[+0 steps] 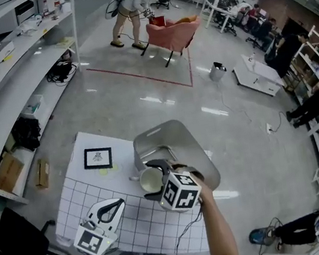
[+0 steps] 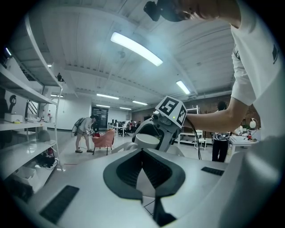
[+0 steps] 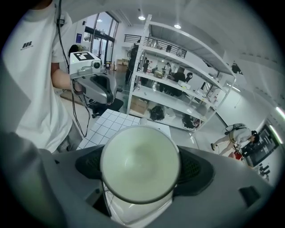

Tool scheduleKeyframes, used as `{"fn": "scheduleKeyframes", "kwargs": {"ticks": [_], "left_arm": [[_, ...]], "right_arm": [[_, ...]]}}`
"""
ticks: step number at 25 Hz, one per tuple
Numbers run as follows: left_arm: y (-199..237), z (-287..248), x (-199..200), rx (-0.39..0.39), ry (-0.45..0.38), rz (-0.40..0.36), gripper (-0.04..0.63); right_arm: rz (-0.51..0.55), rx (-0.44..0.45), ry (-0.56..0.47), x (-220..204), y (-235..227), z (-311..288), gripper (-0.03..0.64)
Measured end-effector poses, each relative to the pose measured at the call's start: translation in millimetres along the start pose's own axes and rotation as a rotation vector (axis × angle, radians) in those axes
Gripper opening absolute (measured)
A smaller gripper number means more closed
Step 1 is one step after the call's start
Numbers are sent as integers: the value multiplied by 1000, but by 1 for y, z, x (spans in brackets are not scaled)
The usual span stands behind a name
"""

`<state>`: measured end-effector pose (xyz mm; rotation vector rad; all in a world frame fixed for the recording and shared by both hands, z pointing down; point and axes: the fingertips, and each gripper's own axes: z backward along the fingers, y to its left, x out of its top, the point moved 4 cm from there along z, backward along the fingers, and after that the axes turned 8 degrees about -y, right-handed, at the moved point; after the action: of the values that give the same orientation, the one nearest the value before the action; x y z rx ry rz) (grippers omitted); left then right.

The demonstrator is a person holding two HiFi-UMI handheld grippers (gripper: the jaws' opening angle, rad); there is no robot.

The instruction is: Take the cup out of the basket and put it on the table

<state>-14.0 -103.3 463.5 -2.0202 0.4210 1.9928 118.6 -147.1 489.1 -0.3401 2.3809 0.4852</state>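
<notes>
Left tool [image 1: 117, 205] hangs over the surface [image 1: 84, 186], tips together, empty. Right tool [image 1: 153, 175] clamps the cup [image 1: 150, 183] at the near edge of the basket [image 1: 173, 136]; better lower it upright onto free squares, then release slowly

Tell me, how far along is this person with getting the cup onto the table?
Done: the right gripper has its fingers closed on the cup, which looks lifted at the near edge of the basket. In hand: the cup seems to hang above the gridded table, not resting on it. Left: set it down and let go. The left gripper is shut and empty.
</notes>
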Motion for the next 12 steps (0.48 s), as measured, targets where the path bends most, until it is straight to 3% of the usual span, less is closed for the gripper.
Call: {"fn": "scheduleKeyframes", "kwargs": {"ticks": [12], "left_arm": [[17, 28, -9, 99, -49, 37, 9]], "right_arm": [[77, 51, -53, 36, 21, -48, 446]]}}
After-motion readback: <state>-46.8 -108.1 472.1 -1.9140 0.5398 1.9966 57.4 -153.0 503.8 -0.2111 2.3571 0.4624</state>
